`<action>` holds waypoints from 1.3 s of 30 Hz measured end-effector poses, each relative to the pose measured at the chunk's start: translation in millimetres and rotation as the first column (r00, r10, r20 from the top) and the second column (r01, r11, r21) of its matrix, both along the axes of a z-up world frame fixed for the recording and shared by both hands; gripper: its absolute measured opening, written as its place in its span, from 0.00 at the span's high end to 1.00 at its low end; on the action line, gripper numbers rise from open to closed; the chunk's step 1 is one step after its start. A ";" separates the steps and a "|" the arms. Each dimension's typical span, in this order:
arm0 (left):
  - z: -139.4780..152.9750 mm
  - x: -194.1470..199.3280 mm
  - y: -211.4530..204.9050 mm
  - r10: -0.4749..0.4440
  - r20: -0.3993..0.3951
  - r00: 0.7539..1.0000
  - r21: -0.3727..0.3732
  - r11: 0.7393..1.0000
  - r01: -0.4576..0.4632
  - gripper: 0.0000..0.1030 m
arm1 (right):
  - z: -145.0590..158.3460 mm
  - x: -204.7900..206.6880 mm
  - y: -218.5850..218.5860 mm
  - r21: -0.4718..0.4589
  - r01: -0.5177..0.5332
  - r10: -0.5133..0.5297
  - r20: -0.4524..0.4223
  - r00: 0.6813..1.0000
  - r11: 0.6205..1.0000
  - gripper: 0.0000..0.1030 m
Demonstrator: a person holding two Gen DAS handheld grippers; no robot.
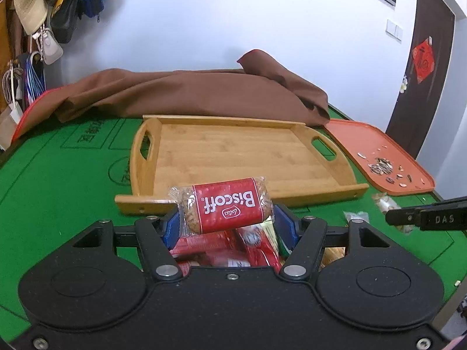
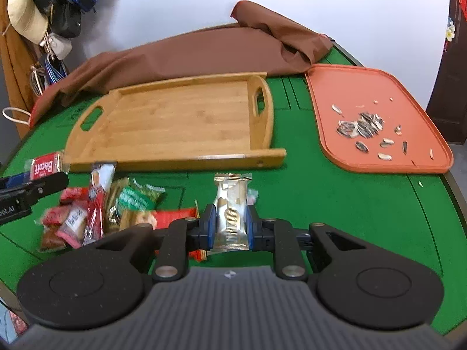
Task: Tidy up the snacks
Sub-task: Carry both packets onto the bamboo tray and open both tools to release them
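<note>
two packs are up. left view: the left claw [image 1: 221, 218] clamps a biscoff pack [image 1: 220, 208] crosswise, the tray [image 1: 306, 198] dead ahead and near. right view: the right claw [image 2: 230, 227] pinches a silver packet [image 2: 232, 213] lengthwise, probably lifted; tray ahead-left.

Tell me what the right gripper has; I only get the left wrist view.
Observer: The right gripper is shut on a silver packet.
Operator: Say what my Biscoff hides below it.
Observer: A snack pile lies on the green table, in front of the wooden tray.
Operator: Report the seeds.
Observer: Sunflower seeds lie heaped near the middle of the orange tray, a few scattered around.
</note>
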State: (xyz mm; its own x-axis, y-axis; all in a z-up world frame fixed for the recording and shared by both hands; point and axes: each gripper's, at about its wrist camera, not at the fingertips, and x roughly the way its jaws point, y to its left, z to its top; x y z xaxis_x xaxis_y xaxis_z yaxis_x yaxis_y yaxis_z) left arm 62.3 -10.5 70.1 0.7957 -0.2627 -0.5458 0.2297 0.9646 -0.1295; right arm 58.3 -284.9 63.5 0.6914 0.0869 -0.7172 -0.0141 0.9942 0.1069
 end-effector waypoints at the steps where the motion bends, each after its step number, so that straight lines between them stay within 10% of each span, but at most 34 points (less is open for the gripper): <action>1: 2.1 3.3 -0.2 0.001 0.002 1.000 0.001 1.000 -0.001 0.40 | 2.2 3.4 -0.3 0.000 0.000 0.000 0.004 1.000 1.000 0.77; 16: 20.7 76.3 -5.7 -0.002 -0.086 0.996 -0.015 1.000 0.001 0.40 | 23.3 82.8 -3.2 0.057 0.001 0.001 -0.048 0.999 0.998 0.77; 39: -41.4 177.2 -39.2 0.025 -0.309 0.951 0.024 1.000 -0.019 0.39 | -29.0 179.1 37.4 0.021 -0.019 0.023 -0.212 0.977 1.000 0.76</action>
State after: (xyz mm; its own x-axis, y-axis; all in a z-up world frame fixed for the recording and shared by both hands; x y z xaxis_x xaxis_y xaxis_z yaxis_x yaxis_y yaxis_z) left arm 239.5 -49.8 28.7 0.5924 -0.2334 -0.7711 0.1604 0.9721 -0.1710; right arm 237.4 -247.4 34.5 0.5219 0.1143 -0.8453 -0.0098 0.9917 0.1281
